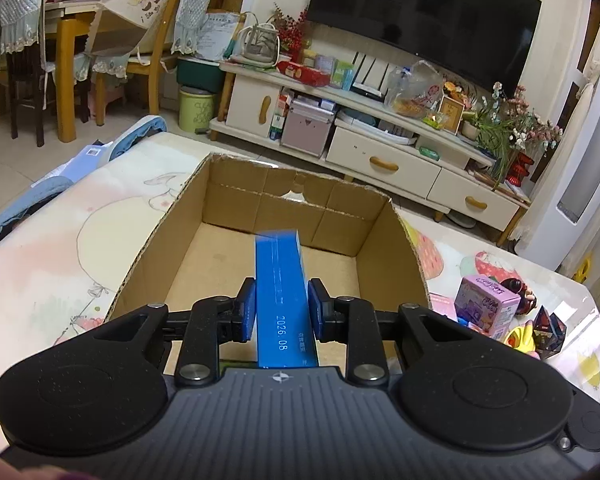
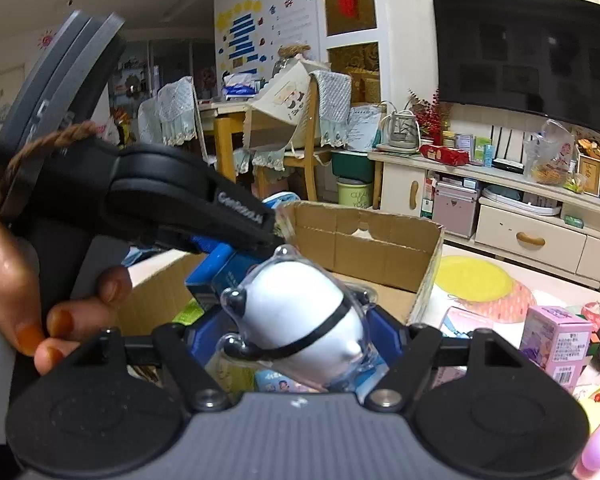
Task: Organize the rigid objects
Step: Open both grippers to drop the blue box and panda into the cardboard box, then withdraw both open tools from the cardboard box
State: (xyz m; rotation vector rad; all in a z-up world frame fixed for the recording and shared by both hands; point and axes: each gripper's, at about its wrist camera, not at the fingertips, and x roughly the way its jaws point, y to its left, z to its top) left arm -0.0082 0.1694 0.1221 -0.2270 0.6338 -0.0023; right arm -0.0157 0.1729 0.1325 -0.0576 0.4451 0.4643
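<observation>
Between the left gripper pads, clamped: long blue box, stiff, light, probably slippery; held mid-length, tip over the cardboard box. Ahead of it, right gripper grasping a hard, smooth panda toy.

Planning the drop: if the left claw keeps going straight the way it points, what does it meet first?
Probably the cardboard box: the left claw, shut on the blue carton, aims down at its bare floor; depth is unclear.

You are in a home living room: wall-mounted television above a cream media cabinet, dining table and covered chairs far left.
</observation>
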